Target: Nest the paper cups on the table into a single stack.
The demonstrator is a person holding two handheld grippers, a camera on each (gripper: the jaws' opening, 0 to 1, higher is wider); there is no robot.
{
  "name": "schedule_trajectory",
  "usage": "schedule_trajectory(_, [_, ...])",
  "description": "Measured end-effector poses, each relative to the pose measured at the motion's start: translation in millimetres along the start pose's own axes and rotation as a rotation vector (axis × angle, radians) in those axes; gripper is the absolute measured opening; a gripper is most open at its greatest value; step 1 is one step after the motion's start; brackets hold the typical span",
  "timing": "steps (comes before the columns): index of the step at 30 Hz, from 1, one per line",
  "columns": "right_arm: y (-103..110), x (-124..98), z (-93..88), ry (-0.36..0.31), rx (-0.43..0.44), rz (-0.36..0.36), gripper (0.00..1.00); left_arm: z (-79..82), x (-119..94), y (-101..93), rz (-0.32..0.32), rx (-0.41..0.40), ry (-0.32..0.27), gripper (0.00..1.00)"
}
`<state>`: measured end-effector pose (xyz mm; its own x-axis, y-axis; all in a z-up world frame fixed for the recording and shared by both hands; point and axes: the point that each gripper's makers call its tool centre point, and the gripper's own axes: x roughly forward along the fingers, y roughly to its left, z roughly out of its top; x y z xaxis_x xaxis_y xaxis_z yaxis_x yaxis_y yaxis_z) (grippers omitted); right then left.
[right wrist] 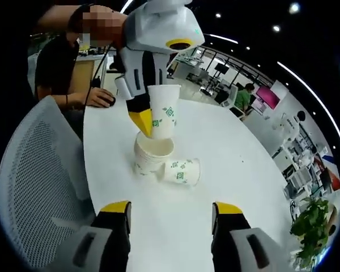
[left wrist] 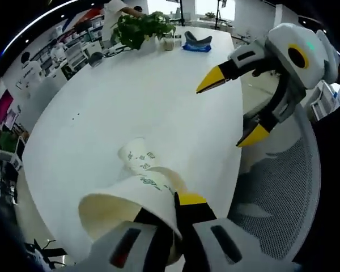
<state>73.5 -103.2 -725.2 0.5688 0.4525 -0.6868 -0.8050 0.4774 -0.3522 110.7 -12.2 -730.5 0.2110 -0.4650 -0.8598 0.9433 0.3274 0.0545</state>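
My left gripper (left wrist: 169, 211) is shut on the wall of a white paper cup with green print (left wrist: 127, 205). In the right gripper view that cup (right wrist: 163, 109) hangs upright in the left gripper (right wrist: 154, 122), just above a short stack of cups (right wrist: 152, 156) standing on the white table (right wrist: 226, 147). Beside the stack another cup (right wrist: 182, 171) lies on its side, and it also shows beyond the held cup (left wrist: 137, 154) in the left gripper view. My right gripper (right wrist: 173, 208) is open and holds nothing, a short way back from the stack; its yellow-tipped jaws (left wrist: 233, 107) hover over the table edge.
A grey mesh chair (right wrist: 37, 170) stands at the table's edge near both grippers. A person (right wrist: 59, 68) sits at the table behind the left gripper, one hand on a mouse. At the table's far end are a potted plant (left wrist: 141, 28) and a blue object (left wrist: 197, 42).
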Motion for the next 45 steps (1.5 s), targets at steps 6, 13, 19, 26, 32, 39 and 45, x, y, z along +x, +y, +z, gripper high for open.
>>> schedule_trajectory(6, [-5.1, -0.7, -4.1, 0.0, 0.028, -0.008, 0.57, -1.1, 2.8, 3.2, -0.009, -0.006, 0.008, 0.0])
schedule_trajectory(13, [-12.0, 2.9, -1.8, -0.011, 0.062, -0.011, 0.57, -1.0, 3.6, 0.2, -0.02, -0.008, 0.017, 0.0])
schedule_trajectory(19, [-15.2, 6.1, -0.5, -0.015, 0.069, -0.009, 0.57, 1.1, 1.6, -2.5, -0.022, -0.012, 0.012, 0.01])
schedule_trajectory(26, [-15.2, 9.2, -2.8, -0.009, 0.078, -0.003, 0.57, 1.6, 1.5, -1.7, -0.024, -0.016, 0.004, 0.05])
schedule_trajectory(32, [-12.3, 11.4, -4.4, -0.006, 0.082, 0.005, 0.56, 1.8, 0.9, -1.3, -0.027, -0.014, -0.001, 0.08])
schedule_trajectory(39, [-12.2, 13.3, -5.2, -0.005, 0.09, 0.01, 0.56, 0.8, 0.9, 5.8, -0.019, -0.022, -0.02, 0.12])
schedule_trajectory(45, [-12.0, 16.1, -4.3, -0.006, 0.096, 0.018, 0.56, -2.0, -5.6, 9.0, -0.007, -0.067, -0.075, 0.22])
